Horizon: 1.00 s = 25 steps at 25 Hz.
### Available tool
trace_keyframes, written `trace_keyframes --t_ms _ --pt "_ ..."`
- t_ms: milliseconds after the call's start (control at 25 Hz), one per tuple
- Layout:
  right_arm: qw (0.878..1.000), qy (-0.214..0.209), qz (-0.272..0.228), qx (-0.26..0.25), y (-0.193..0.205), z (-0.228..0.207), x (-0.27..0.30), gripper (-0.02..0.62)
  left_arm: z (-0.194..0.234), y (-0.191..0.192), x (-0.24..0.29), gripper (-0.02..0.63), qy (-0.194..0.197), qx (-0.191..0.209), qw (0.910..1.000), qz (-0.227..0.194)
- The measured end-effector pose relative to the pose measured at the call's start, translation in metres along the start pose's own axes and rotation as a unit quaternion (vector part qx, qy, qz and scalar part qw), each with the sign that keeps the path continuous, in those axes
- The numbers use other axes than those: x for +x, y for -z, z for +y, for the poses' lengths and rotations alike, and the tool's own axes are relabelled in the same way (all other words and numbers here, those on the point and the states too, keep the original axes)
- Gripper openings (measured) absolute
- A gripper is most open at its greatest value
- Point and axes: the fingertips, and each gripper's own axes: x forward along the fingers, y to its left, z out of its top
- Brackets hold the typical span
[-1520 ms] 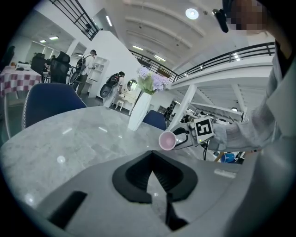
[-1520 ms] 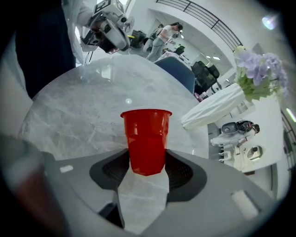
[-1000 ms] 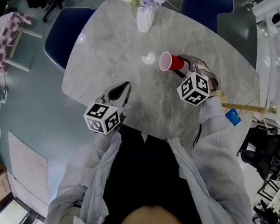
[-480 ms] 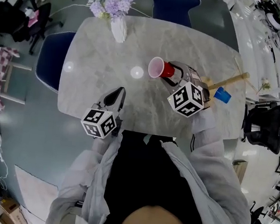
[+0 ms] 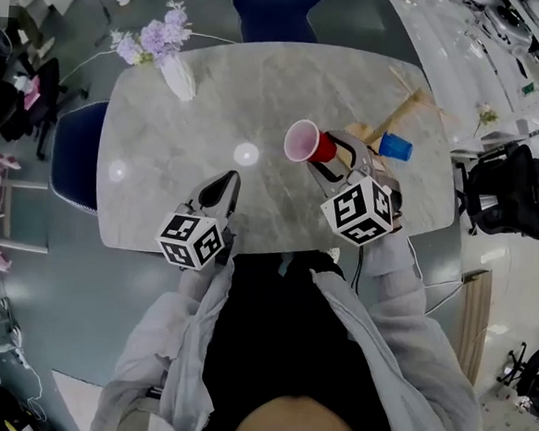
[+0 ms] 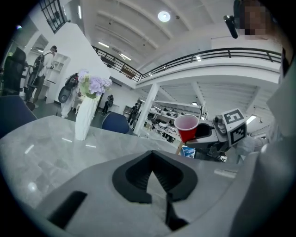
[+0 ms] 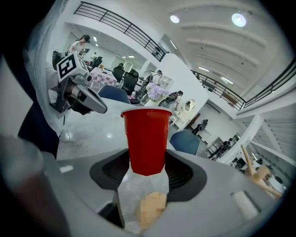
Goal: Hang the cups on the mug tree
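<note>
Carry step — right gripper (image 5: 337, 156) pinching red plastic cup (image 5: 305, 142) at its base; left gripper (image 5: 221, 189) pressed together, empty. Next, likely: rim onto a wooden mug tree (image 5: 400, 111) peg.

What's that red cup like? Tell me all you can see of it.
The red cup is a plain, smooth, plastic-looking tumbler, tapering to its base, with a rolled rim and a pale inside. It looks empty and is held roughly upright, mouth up, above the table. The right gripper clamps its lower part; nothing else touches it.
</note>
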Motion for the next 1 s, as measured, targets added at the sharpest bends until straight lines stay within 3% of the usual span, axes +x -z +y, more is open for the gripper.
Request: trace_keyframes --t_ms 360,560,640,800,880,1000 --pt "0.995 0.060 0.048 0.069 0.064 -0.024 -0.065 0.255 -0.046 -0.005 0.032 0.001 0.059 0.021 0.9979 0.017" --pt "0.982 0.052 0.027 0.177 0.084 -0.028 -0.087 0.255 -0.066 -0.010 0.057 0.000 0.076 0.023 0.9967 0.020" --pt "0.967 0.029 0.001 0.252 0.088 -0.026 -0.092 0.255 -0.076 -0.009 0.065 0.000 0.084 0.026 0.9959 0.023" --pt "0.915 -0.016 -0.069 0.396 0.089 -0.031 -0.100 0.255 -0.089 -0.005 0.076 0.000 0.091 0.027 0.9950 0.031" --pt "0.894 -0.021 -0.089 0.438 0.092 -0.042 -0.104 0.255 -0.091 -0.004 0.080 0.000 0.090 0.025 0.9951 0.034" --pt "0.881 -0.017 -0.092 0.463 0.100 -0.061 -0.115 0.255 -0.091 -0.004 0.083 0.000 0.086 0.023 0.9954 0.036"
